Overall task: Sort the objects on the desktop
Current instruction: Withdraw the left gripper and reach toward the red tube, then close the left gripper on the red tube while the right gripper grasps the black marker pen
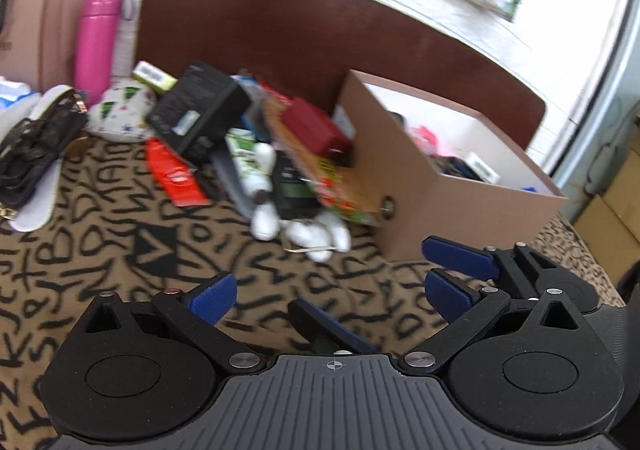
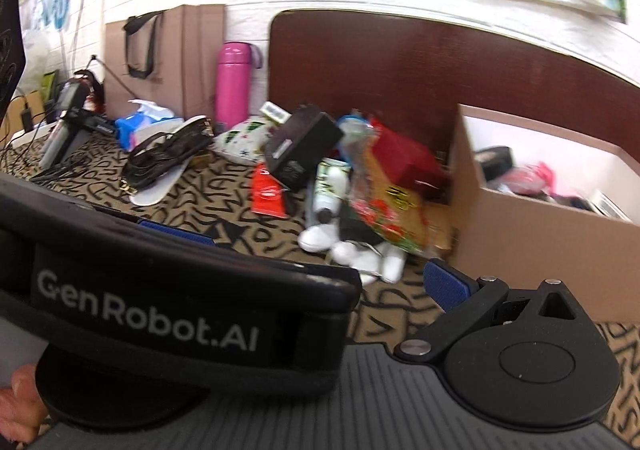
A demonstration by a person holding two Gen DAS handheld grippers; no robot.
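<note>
A pile of desktop objects lies on the patterned cloth: a black box (image 1: 200, 109), a red packet (image 1: 176, 177), a red box (image 1: 316, 125), a white plush toy (image 1: 300, 226) and a snack bag (image 1: 332, 177). An open cardboard box (image 1: 460, 205) holding several items stands to the pile's right. My left gripper (image 1: 332, 290) is open and empty, low over the cloth in front of the pile. My right gripper (image 1: 460, 266) shows beside it, near the box front; in the right wrist view only one blue pad (image 2: 444, 286) shows, the other side hidden by the left gripper's body (image 2: 160, 290).
A pink bottle (image 1: 98, 41) stands at the back left beside a brown paper bag (image 1: 36, 9). A white slipper with black cords (image 1: 36, 153) lies at the left. A dark headboard (image 1: 320, 21) runs behind. A tissue pack (image 2: 140, 121) and cabled devices (image 2: 68, 117) lie far left.
</note>
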